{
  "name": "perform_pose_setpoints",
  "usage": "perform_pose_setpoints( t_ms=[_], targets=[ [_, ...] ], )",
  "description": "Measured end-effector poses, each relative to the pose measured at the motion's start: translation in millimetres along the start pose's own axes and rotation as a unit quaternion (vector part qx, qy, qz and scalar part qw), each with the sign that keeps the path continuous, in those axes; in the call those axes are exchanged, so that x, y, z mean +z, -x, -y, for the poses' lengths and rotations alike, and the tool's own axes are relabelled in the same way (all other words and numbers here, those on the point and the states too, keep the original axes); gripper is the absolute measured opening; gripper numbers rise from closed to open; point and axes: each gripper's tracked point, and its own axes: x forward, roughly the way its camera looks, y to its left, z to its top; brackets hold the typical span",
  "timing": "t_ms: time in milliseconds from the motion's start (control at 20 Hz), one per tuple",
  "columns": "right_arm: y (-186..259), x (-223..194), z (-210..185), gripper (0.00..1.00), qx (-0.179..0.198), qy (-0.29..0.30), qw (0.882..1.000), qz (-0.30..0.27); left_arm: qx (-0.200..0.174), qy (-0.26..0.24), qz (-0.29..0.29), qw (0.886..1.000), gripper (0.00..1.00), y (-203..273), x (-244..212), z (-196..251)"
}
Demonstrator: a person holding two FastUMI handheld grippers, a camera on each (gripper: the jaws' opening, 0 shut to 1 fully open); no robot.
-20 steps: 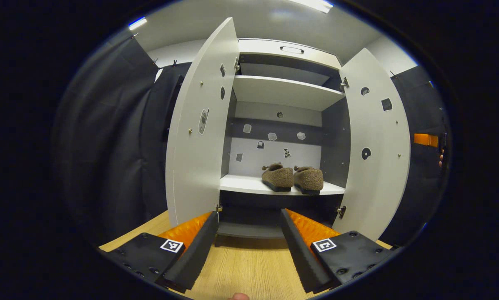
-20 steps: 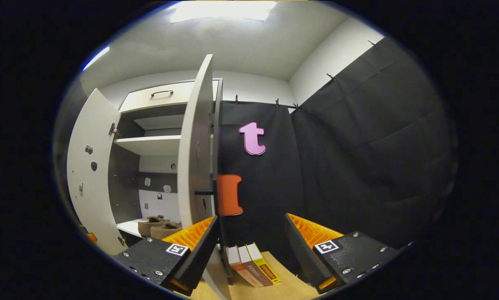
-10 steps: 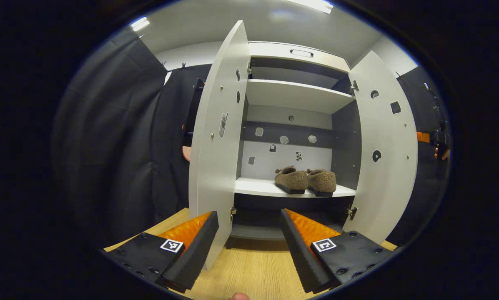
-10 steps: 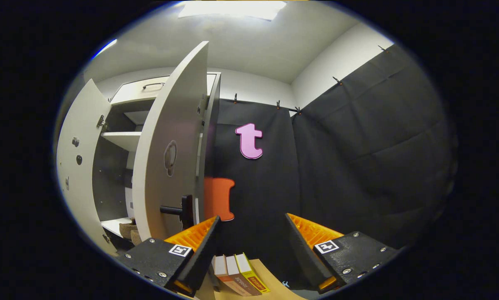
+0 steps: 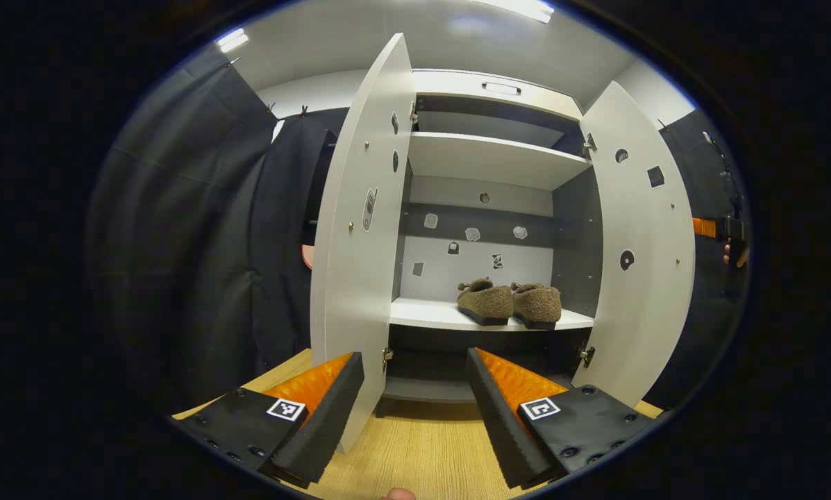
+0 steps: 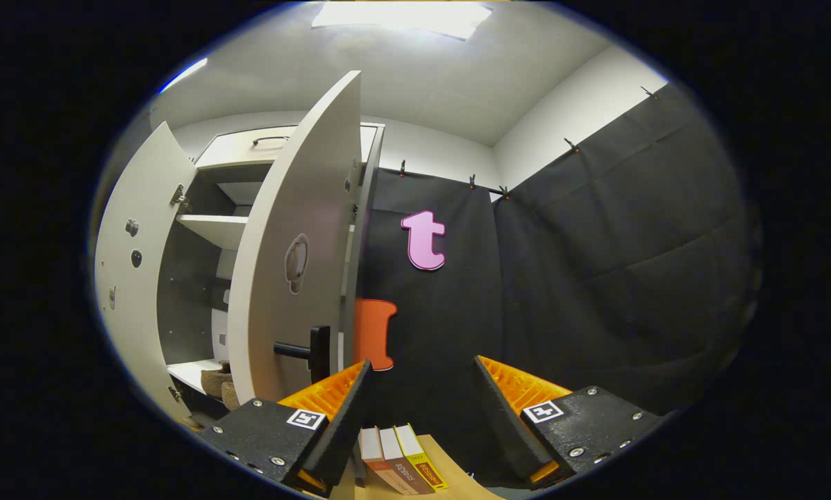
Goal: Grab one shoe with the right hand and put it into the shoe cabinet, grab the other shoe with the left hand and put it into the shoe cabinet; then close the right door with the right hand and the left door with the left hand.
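Observation:
Two brown fuzzy shoes [image 5: 509, 303] sit side by side on the middle shelf [image 5: 429, 314] of the white shoe cabinet. Both doors stand open: the left door [image 5: 359, 229] and the right door [image 5: 641, 243]. My left gripper [image 5: 415, 410] is open and empty, low in front of the cabinet near the left door's edge. In the right gripper view, my right gripper [image 6: 422, 417] is open and empty, just behind the right door's outer face [image 6: 290, 250] with its black handle [image 6: 304, 348]. The shoes [image 6: 217, 385] peek out past that door.
Wooden floor [image 5: 415, 458] lies before the cabinet. Several books [image 6: 398, 465] lie on the floor by the right door. Black cloth walls close in both sides. A hand holding the other gripper [image 5: 731, 239] shows at the far right of the left gripper view.
The left gripper view shifted left towards the left door's edge. The right gripper swung behind the right door, whose outer face and handle now show broadly.

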Motion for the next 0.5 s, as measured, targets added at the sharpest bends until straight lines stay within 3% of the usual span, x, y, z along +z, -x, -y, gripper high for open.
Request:
perform_pose_setpoints(
  t_ms=[400,500],
  targets=[
    [5,1,-92,0.88,0.090,-0.020,0.996,-0.003,-0.006,0.001,-0.003,1.000,0.97,1,-2,0],
    [3,1,-109,0.88,0.099,-0.020,0.995,-0.002,-0.006,-0.002,0.000,1.000,0.97,2,0,0]
  ],
)
